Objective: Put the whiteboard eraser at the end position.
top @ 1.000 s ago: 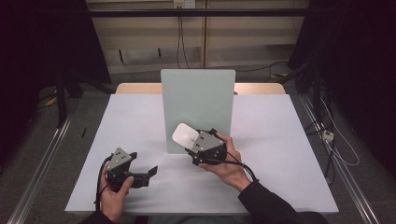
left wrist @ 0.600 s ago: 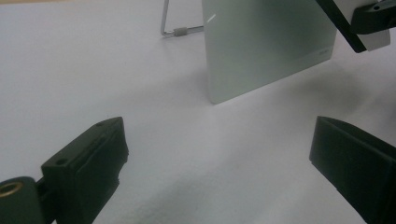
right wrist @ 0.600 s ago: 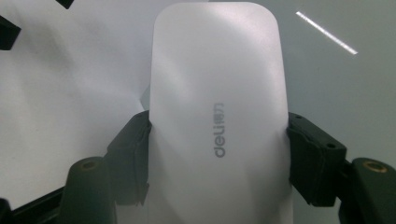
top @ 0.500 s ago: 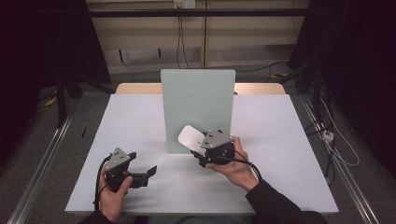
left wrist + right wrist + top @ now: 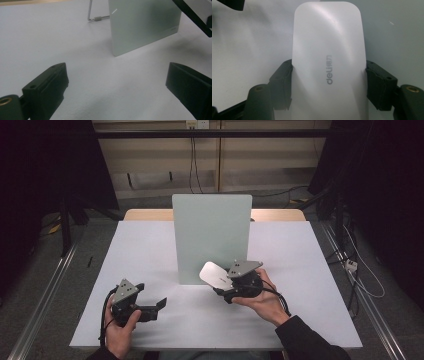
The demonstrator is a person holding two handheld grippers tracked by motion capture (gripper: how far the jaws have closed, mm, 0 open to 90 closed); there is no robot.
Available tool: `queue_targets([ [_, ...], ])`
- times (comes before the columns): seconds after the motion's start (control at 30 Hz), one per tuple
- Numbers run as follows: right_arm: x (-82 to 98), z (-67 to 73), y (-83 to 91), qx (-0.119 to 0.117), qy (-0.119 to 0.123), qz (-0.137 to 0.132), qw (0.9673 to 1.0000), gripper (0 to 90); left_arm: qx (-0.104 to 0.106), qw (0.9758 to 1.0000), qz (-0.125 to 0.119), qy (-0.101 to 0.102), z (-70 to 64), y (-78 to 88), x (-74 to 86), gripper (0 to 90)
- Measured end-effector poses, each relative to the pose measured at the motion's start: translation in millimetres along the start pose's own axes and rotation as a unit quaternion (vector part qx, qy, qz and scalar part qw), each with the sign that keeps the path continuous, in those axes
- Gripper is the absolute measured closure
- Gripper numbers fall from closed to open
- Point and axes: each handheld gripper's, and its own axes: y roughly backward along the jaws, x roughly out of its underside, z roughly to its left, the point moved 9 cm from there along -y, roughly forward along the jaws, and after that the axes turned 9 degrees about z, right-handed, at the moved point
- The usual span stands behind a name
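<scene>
White mouse [image 5: 328,62], marked "deli": clamped at both flanks between my right gripper's [image 5: 227,287] jaws, nose projecting ahead of them, clear above the desk [image 5: 310,270]. Pale green upright panel [image 5: 210,235] stands just beyond. My left gripper's [image 5: 159,304] jaws stand wide apart, holding nothing, low over the desk.

white mouse [image 5: 328,65]: near end cut off by the bottom edge of the right gripper view; underside hidden.
right gripper [image 5: 231,282]: jaw tips hidden under the mouse in the high view.
pale green board [image 5: 143,23]: top and right part cut off at the upper edge of the left gripper view.
board's wire stand [image 5: 96,15]: upper end cut off; hidden behind the board in the high view.
left gripper [image 5: 117,82]: both jaws cut off at the bottom corners.
</scene>
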Motion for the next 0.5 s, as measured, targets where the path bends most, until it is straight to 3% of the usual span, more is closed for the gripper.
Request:
queue_targets([
  [0.2,13.0,4.8,0.1,-0.021,0.004,0.032,0.9993,31.5,0.000,1.0000,0.000,0.000,-1.4,0.3,-0.3,4.0],
  [0.5,26.2,17.5,-5.3,-0.065,0.013,0.071,0.9953,31.5,0.002,1.0000,0.001,-0.002,-1.2,-0.6,-0.2,4.0],
])
